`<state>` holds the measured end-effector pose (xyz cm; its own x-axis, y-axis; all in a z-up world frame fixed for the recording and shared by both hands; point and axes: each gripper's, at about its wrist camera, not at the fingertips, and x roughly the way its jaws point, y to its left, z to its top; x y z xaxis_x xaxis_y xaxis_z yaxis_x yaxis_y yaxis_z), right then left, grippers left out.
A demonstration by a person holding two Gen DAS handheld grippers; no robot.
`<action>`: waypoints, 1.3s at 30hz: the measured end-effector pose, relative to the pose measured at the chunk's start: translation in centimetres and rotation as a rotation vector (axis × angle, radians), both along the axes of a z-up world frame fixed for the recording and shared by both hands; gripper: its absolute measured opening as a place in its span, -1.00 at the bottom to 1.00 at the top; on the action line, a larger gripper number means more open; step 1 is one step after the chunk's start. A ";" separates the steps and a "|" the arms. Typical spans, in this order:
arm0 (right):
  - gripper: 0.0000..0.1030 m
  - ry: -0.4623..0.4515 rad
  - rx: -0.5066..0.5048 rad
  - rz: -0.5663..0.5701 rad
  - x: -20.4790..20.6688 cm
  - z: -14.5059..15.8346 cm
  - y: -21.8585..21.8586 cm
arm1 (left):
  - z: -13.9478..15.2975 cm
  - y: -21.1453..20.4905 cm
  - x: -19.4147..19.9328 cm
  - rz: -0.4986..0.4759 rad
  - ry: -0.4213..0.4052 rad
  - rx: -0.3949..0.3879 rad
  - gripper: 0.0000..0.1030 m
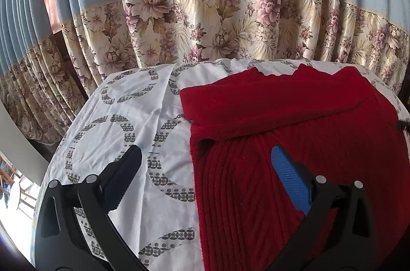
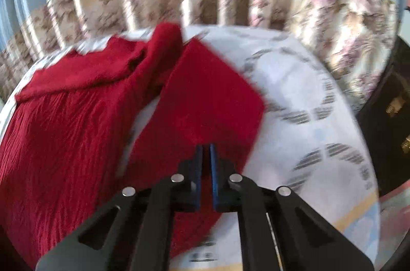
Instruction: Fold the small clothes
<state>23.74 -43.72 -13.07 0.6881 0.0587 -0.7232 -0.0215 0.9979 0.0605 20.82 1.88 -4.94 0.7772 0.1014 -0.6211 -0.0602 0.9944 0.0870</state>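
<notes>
Right gripper point(image 2: 206, 150), pinched on the red knit sweater's sleeve point(image 2: 205, 96) lying out on the patterned sheet point(image 2: 307, 117), should carry it smoothly across the body while the left gripper point(image 1: 205, 155) hovers open above.

Both wrist cams close, sharing red sweater point(image 1: 294, 117).
</notes>
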 end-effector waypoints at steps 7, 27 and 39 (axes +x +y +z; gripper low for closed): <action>-0.91 -0.079 -0.063 -0.205 0.0 2.9 -6.7 | -0.4 -0.4 0.2 -0.008 0.008 -0.003 0.94; 0.29 -0.075 0.136 -0.338 -0.8 3.2 -14.1 | -1.0 -1.4 0.1 -0.041 0.014 -0.019 0.94; 0.26 0.090 -0.051 -0.248 -3.4 -2.0 -11.9 | -1.7 -1.3 -1.6 -0.055 0.021 -0.051 0.94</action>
